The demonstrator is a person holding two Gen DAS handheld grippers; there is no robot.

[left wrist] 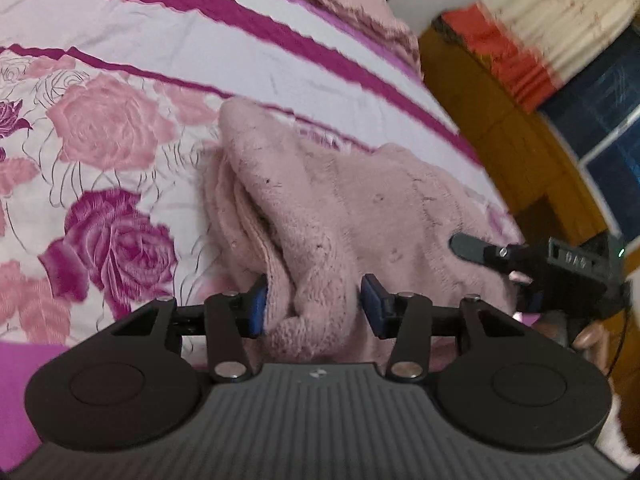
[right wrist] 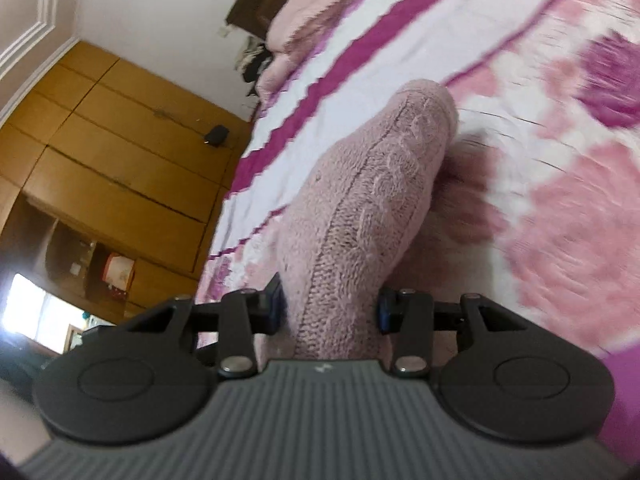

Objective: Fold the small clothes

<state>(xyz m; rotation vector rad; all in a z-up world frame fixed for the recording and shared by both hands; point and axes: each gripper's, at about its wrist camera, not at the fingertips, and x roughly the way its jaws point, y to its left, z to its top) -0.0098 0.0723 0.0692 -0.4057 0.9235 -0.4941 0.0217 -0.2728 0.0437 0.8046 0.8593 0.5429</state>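
A pink knitted garment (left wrist: pixel 360 208) lies bunched on the rose-patterned bed sheet (left wrist: pixel 112 128). My left gripper (left wrist: pixel 314 306) is shut on a thick fold of the garment's near edge, its blue pads (left wrist: pixel 258 308) pressing the knit from both sides. My right gripper (right wrist: pixel 330 308) is shut on another part of the same garment (right wrist: pixel 372 200), which rises lifted and stretched away from it above the sheet (right wrist: pixel 560 200). In the left wrist view the right gripper's body (left wrist: pixel 560 268) shows at the right edge, against the garment.
The bed has purple stripes (left wrist: pixel 280 28) and a pink blanket (right wrist: pixel 304 12) at its head. A wooden wardrobe (right wrist: pixel 120 152) stands beside the bed. A striped curtain (left wrist: pixel 540 28) and a dark window (left wrist: pixel 608 128) are at the right.
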